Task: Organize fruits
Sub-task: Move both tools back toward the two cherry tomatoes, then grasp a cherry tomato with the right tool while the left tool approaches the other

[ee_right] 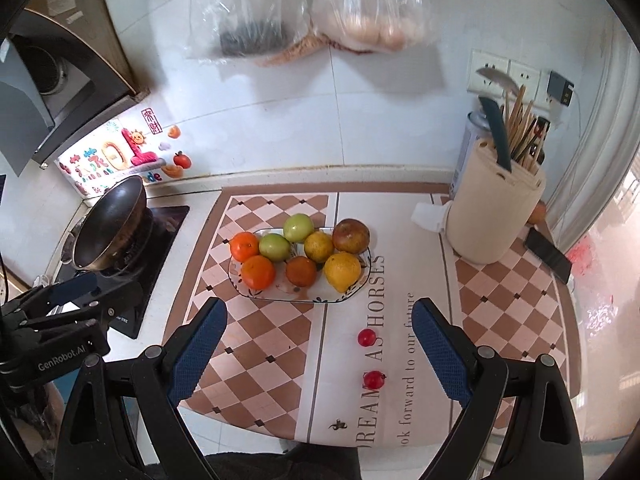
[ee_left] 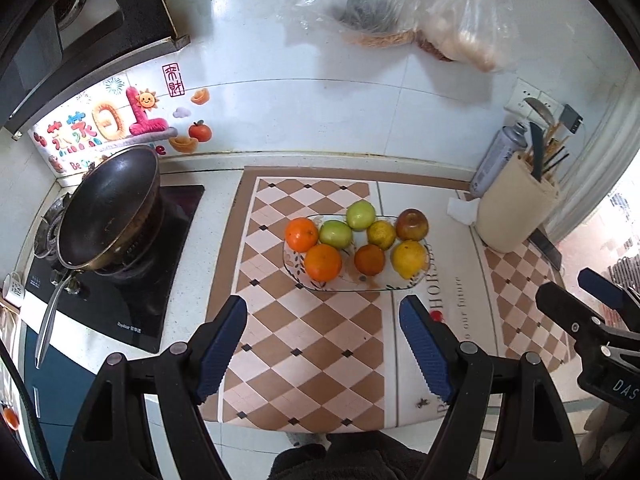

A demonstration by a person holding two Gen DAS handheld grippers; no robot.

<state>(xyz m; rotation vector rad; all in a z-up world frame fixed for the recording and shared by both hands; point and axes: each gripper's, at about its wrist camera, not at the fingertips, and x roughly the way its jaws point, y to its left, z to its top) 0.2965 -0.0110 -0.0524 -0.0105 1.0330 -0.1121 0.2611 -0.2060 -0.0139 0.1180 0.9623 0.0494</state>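
Note:
A clear patterned plate (ee_left: 416,278) (ee_right: 356,286) on the mat holds several fruits: oranges (ee_left: 323,262) (ee_right: 258,272), two green apples (ee_left: 335,234) (ee_right: 274,247), a lemon (ee_left: 409,258) (ee_right: 342,271) and a dark red apple (ee_left: 412,224) (ee_right: 351,235). Two small red fruits (ee_right: 366,337) (ee_right: 374,379) lie on the mat in front of the plate; one peeks out beside my left finger (ee_left: 436,315). My left gripper (ee_left: 322,312) is open and empty, short of the plate. My right gripper (ee_right: 320,314) is open and empty above the mat.
A black wok (ee_left: 108,216) (ee_right: 110,228) sits on the stove at left. A beige utensil holder (ee_left: 516,204) (ee_right: 494,216) and a spray can (ee_left: 498,156) stand at right. A phone (ee_right: 548,254) lies near the right edge. Plastic bags (ee_right: 312,8) hang on the wall.

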